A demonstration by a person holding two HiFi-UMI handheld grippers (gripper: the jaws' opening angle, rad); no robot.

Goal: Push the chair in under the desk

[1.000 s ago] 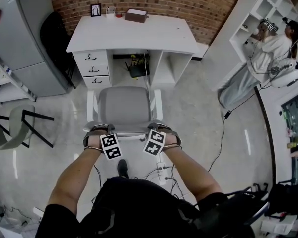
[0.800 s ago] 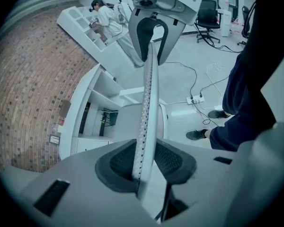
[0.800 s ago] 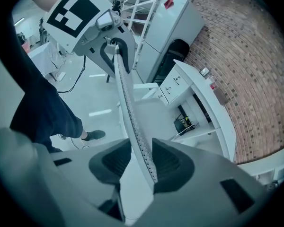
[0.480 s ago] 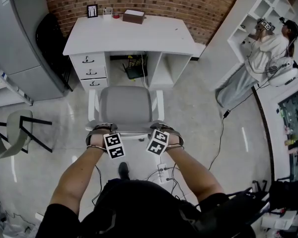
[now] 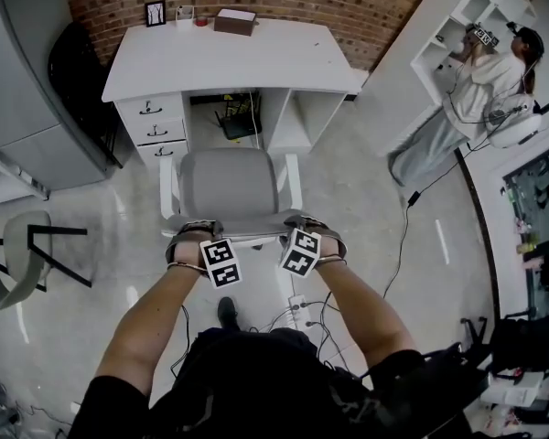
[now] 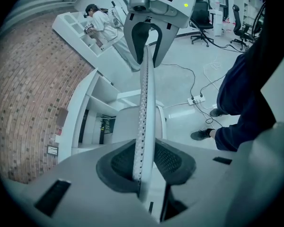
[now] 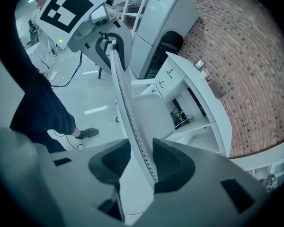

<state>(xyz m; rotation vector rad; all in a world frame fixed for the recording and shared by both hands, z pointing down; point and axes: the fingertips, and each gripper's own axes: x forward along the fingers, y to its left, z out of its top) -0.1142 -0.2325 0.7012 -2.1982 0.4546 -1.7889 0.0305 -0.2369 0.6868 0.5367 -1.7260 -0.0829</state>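
Observation:
The grey office chair (image 5: 229, 186) faces the white desk (image 5: 229, 62), its seat front level with the bottom of the drawers. My left gripper (image 5: 190, 231) and right gripper (image 5: 304, 225) both grip the top edge of its backrest. In the left gripper view, the perforated backrest (image 6: 144, 93) runs between the pads of my left gripper (image 6: 144, 162), whose jaws are closing on it. The right gripper view shows the backrest (image 7: 125, 98) pinched by my right gripper (image 7: 141, 162). Each gripper view shows the other gripper at the backrest's far end.
A grey cabinet (image 5: 27, 90) and a black chair (image 5: 73, 71) stand left of the desk. A folding chair (image 5: 18, 263) is on the floor at left. A power strip with cables (image 5: 297, 305) lies by my feet. A person (image 5: 476, 71) stands at the white shelves on the right.
The chair and both grippers have moved forward toward the desk; the seat front now reaches the drawer unit. Both grips stay on the backrest.

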